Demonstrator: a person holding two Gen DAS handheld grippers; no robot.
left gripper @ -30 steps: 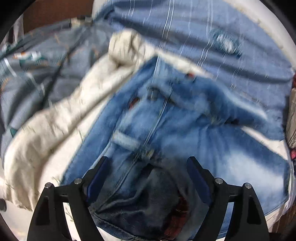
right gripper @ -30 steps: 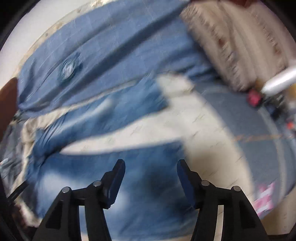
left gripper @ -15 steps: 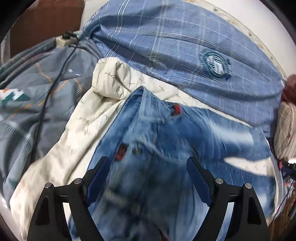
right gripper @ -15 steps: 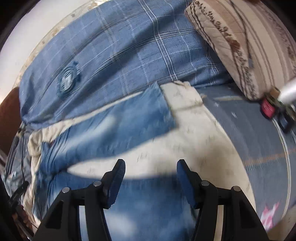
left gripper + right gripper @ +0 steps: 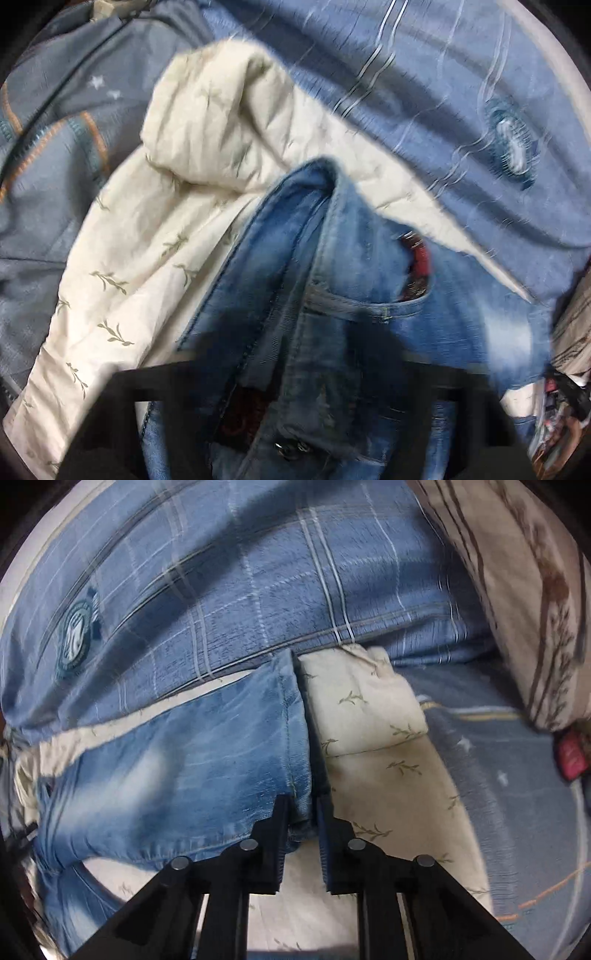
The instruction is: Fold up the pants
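Blue denim pants (image 5: pixel 332 295) lie on a cream leaf-print quilt (image 5: pixel 155 229) on a bed. In the left wrist view the waistband, a pocket and a metal button (image 5: pixel 284 448) fill the lower middle; the left gripper (image 5: pixel 295 424) is a dark blur buried in the denim and its jaws are hidden. In the right wrist view my right gripper (image 5: pixel 301 812) is shut on the hem edge of a pant leg (image 5: pixel 207 753), which stretches away to the left.
A blue plaid pillow with a round badge (image 5: pixel 77 631) lies behind the pants. A beige striped pillow (image 5: pixel 524 590) is at the right. A grey-blue sheet (image 5: pixel 44 155) covers the bed at the left; small red items (image 5: pixel 570 755) sit at the right edge.
My right gripper has closed on the pant leg's hem. My left gripper has pushed down into the waistband, and its fingers, open and visible before, are now blurred and covered.
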